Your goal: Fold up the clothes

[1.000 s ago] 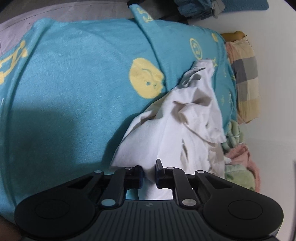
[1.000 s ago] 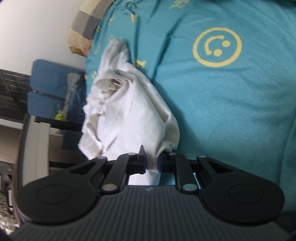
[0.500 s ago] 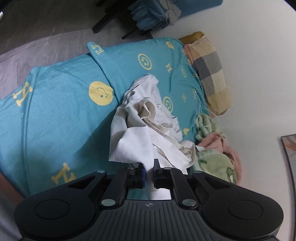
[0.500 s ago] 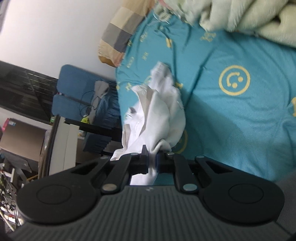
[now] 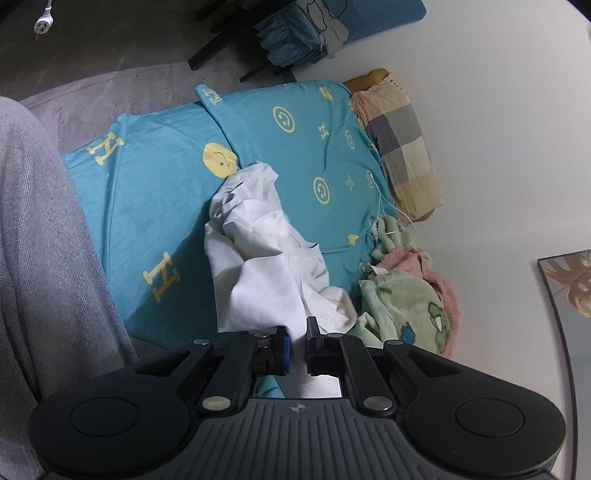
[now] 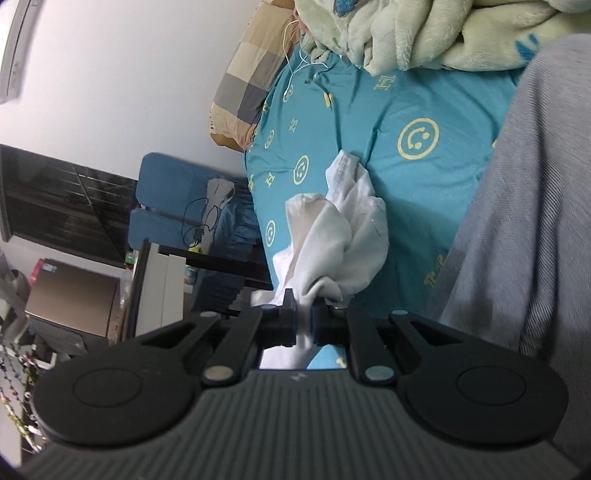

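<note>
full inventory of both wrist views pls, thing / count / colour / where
white garment: 1, white, crumpled, hanging over the bed, pinched by both tools
bed sheet: 1, teal with yellow smileys and letters, covers the bed
pillow: 1, beige and grey check, head of the bed by the wall
fleece blanket: 1, pale green with pink, bunched by the wall
cable: 1, white, thin, near the pillow
chair: 1, blue, beside the bed
picture frame: 1, leaf print, on the wall
plug: 1, white, on the floor
grey clothing: person's, at the frame edge
left tool: black, shut on the white garment
right tool: black, shut on the white garment
</note>
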The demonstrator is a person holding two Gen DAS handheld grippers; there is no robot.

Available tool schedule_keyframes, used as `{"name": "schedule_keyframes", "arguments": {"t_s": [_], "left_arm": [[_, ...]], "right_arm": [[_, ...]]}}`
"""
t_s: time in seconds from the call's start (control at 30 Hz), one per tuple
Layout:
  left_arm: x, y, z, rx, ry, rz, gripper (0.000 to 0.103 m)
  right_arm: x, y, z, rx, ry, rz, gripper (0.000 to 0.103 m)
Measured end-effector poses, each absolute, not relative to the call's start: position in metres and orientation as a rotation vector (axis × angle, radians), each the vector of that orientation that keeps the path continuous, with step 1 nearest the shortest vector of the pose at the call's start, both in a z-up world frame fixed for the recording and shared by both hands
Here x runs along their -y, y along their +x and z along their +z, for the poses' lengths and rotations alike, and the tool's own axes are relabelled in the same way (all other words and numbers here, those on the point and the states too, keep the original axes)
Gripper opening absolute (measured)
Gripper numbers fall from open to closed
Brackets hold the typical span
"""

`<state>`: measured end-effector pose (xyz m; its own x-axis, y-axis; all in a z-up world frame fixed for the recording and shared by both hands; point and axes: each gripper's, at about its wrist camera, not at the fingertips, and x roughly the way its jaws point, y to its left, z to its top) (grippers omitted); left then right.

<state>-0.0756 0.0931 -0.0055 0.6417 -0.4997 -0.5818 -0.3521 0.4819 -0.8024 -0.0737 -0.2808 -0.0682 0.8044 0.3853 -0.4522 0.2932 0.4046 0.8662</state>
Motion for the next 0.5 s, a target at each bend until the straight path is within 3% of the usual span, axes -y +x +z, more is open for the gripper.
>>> {"name": "schedule_keyframes", "arguments": {"t_s": [0.23,0.5], "left_arm": [[-0.088,-0.012,-0.006,-0.920,-1.120,-0.084,0.008],[-0.074,0.121,-0.043,-0.937,-1.064,-0.068,0.009]], "right_arm": [[0.282,-0.030,-0.061,-0.674,1.186,0.061,0.011],[0.288,0.080,-0.084,-0.745,1.194,0.013,0.011]]}}
